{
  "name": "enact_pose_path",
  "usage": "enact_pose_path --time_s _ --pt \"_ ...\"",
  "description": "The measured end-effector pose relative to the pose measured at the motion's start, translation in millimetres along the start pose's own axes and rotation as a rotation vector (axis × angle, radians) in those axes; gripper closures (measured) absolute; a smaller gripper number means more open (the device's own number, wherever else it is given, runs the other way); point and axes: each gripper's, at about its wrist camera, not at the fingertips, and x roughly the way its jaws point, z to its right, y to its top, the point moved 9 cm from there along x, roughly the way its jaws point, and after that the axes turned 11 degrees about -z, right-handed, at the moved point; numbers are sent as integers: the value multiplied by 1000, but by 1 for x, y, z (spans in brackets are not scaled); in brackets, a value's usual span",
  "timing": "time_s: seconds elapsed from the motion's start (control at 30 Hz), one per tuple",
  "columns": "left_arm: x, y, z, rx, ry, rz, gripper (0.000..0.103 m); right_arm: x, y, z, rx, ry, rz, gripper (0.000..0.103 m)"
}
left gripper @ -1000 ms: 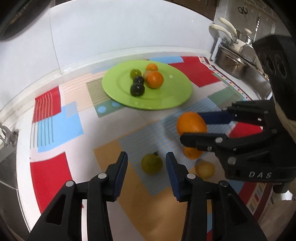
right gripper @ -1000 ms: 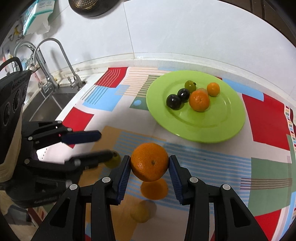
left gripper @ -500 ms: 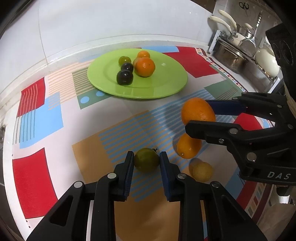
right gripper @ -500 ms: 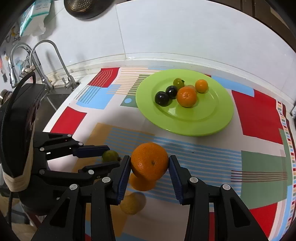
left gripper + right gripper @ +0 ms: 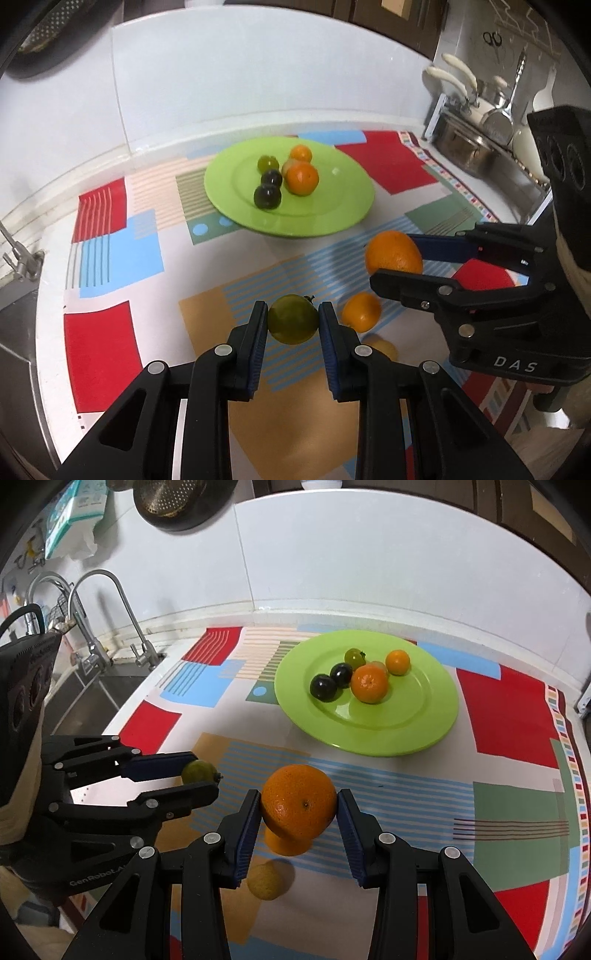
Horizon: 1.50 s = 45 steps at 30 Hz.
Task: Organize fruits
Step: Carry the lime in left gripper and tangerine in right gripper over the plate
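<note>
Left gripper [image 5: 293, 325] around dull-green round fruit [image 5: 293, 319].

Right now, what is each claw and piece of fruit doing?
Left claw: shut on the green fruit.
Right claw: shut on the big orange.
Small orange: loose on the mat.
Yellow fruit: loose on the mat.
Plate: holds six fruits.

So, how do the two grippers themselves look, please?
Both are matte black plastic frames with silver rivets and blue ribbed finger pads. The right gripper bears white letters "DAS"; the left gripper reads "GenRobot". Each body is wrapped with beige tape.
</note>
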Motion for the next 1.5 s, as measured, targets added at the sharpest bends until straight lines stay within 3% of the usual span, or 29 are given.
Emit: enact_pose_path --time_s 0.77,1.5 --pt "-62 34 19 -51 66 184 75 -66 11 15 43 -20 159 60" --pt "-62 93 13 -88 90 227 75 -86 60 51 49 -67 239 60"
